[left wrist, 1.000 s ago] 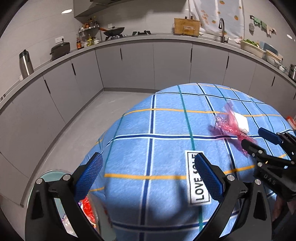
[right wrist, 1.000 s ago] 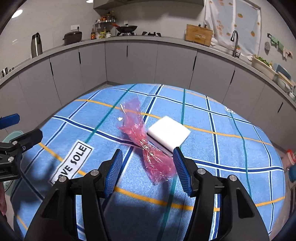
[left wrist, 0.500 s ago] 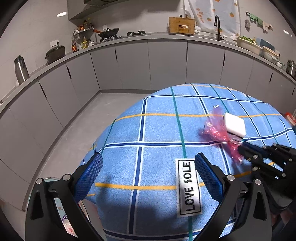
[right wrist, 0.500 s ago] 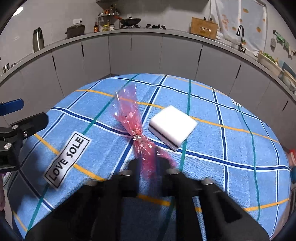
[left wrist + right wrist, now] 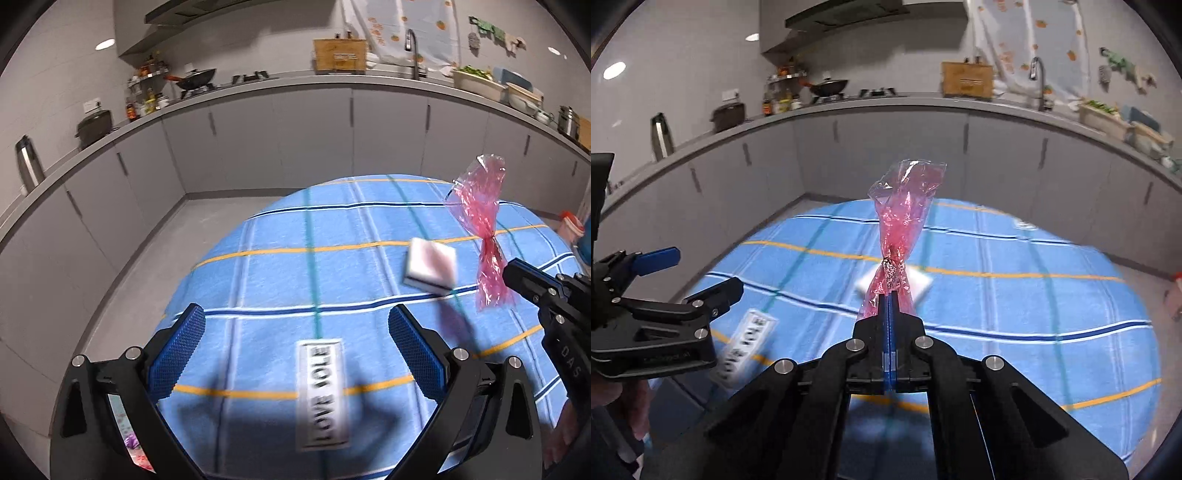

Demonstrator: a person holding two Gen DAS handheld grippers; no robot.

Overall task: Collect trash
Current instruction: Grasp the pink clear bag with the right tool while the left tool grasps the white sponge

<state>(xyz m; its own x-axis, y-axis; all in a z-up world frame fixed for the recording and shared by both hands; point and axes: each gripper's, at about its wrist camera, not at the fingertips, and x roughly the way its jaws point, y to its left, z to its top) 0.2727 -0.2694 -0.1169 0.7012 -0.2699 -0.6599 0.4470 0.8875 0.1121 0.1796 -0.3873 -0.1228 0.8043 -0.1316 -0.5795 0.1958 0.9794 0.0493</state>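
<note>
The pink cellophane wrapper (image 5: 905,229) is a crinkled, see-through twist of film, pinched at a speckled knot in its middle and flaring into a loose open fan at the top; it stands nearly upright in the air above the blue checked tablecloth (image 5: 1034,295), clear of the cloth. At the far left of the right wrist view the left gripper (image 5: 698,269) hangs with its jaws spread wide and nothing between them, one blue-padded finger above a black one. In its own view the left gripper (image 5: 295,354) shows the same wide gap, framing only cloth and a blurred white label (image 5: 323,391) that reads "LOVE SOLE". To the right lies a white sponge block (image 5: 430,266) with a dark underside, flat on the cloth and smeared by motion. Further right, the wrapper (image 5: 480,221) rises from the tip of the right gripper (image 5: 511,271), which is cut off by the frame edge there. In the right wrist view the right gripper (image 5: 890,299) is closed tight, its blue pads pressed together on the wrapper's lower tail just below the knot. The sponge (image 5: 919,284) is mostly hidden behind the wrapper and blurred. The kitchen counter (image 5: 886,103) behind is soft, its small items hard to make out.
</note>
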